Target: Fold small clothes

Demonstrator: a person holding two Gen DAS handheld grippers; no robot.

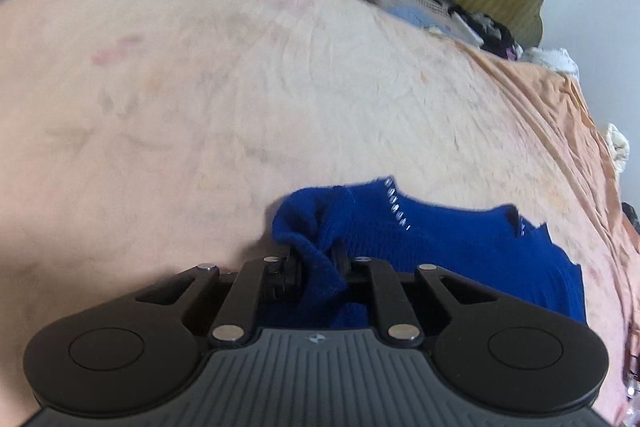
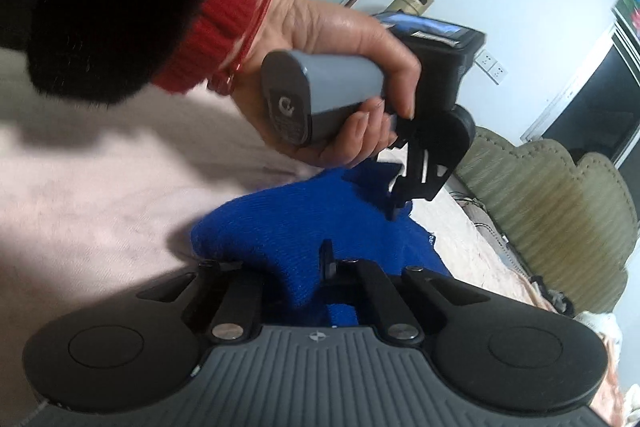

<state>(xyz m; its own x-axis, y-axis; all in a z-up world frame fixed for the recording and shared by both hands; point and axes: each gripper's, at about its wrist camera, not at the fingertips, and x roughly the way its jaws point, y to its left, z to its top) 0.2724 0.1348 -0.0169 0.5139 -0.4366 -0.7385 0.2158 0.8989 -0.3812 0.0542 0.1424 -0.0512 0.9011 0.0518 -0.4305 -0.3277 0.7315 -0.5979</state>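
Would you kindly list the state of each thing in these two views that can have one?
blue knitted sweater: bunched on the bed, both ends pinched, not yet folded.
left gripper: shut on a fold of the sweater.
right gripper: shut on the sweater's other edge.
left hand: wrapped around the left gripper's handle.
peach bedsheet: spread out, wrinkled.

no readable text; only a blurred handle-end label [image 2: 287,115].

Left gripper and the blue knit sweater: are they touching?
Touching. In the left wrist view the left gripper has its jaws closed on a bunched fold of the blue knit sweater, with knit pinched between the two fingers.
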